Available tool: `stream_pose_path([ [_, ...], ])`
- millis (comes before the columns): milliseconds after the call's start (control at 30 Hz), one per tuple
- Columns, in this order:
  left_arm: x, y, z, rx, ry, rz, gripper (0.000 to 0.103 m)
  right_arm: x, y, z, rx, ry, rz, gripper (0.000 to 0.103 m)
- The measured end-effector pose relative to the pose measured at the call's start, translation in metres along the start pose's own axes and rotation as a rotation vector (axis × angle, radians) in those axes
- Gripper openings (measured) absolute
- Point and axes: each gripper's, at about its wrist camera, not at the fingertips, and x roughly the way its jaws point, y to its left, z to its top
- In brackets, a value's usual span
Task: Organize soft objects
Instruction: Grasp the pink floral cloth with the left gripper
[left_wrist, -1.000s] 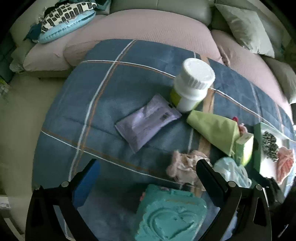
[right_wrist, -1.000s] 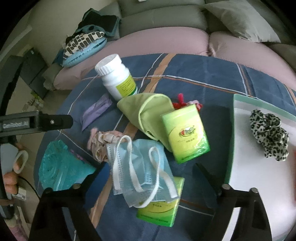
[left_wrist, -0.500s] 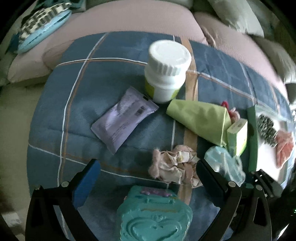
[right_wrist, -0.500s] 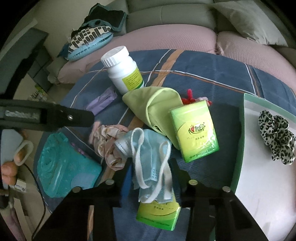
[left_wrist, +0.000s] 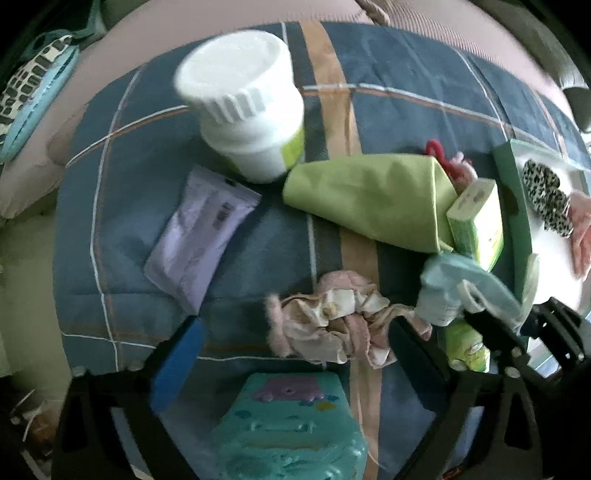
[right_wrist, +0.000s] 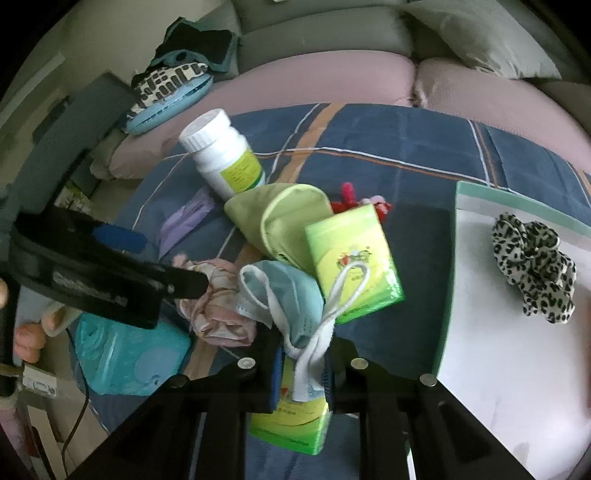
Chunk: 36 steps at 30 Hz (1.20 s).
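Right gripper (right_wrist: 301, 373): angled steeply downward toward the blue plaid blanket (right_wrist: 388, 140) that covers the surface. Its jaws have just been closing and now pinch the bunched light-blue disposable face mask with white ear loops (right_wrist: 291, 295). The mask's lower end and loops are pressed between the blue pads; the rest fans out above the jaws, one loop lying across a green rectangular tissue pack (right_wrist: 352, 258). A second green pack (right_wrist: 291, 421) lies under the gripper.

Left gripper (left_wrist: 291, 354): pointing straight down over the blanket. Its jaws have just been closing a little but stand wide apart, gripping nothing. A crumpled pink-and-cream fabric scrunchie (left_wrist: 328, 321) lies on the blanket between the two fingers, just beside the inner edge of the right-hand finger; contact cannot be confirmed. A teal embossed plastic case (left_wrist: 291, 428) sits lower in that view, also between the fingers. Part of the hand (right_wrist: 27, 339) holding this gripper shows in the right wrist view.

Surroundings: a white screw-cap pill bottle (left_wrist: 247, 103) stands upright beside a lime-green fabric pouch (left_wrist: 369, 199) and a lilac foil sachet (left_wrist: 199, 236). A leopard-print scrunchie (right_wrist: 535, 258) rests on the white tray with green rim (right_wrist: 448, 280).
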Motion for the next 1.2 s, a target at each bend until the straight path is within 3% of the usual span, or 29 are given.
stream_pose_path([
  [200, 0.018, -0.014, 0.009, 0.022, 0.063, -0.035, 0.084, -0.001, -0.001, 0.000, 0.010, 0.001, -0.001, 0.018],
  [300, 0.028, -0.023, 0.015, 0.024, 0.087, -0.045, 0.066, -0.001, -0.001, 0.000, 0.011, 0.001, 0.000, 0.018],
  [433, 0.037, -0.028, 0.022, 0.023, 0.116, -0.060, 0.057, -0.001, -0.002, 0.000, 0.018, 0.001, 0.002, 0.018],
  [600, 0.037, -0.035, 0.025, 0.037, 0.114, -0.091, 0.035, -0.002, -0.004, 0.001, 0.023, -0.001, 0.004, 0.018],
  [700, 0.030, -0.043, 0.015, 0.043, 0.105, -0.095, 0.029, -0.003, -0.004, 0.001, 0.025, -0.003, 0.005, 0.018],
  [900, 0.017, -0.040, 0.002, 0.005, 0.068, -0.119, 0.020, -0.006, -0.006, 0.002, 0.034, -0.014, 0.017, 0.018],
  [1200, -0.003, -0.038, -0.013, -0.051, -0.009, -0.151, 0.018, -0.020, -0.007, 0.004, 0.032, -0.044, 0.044, 0.015],
])
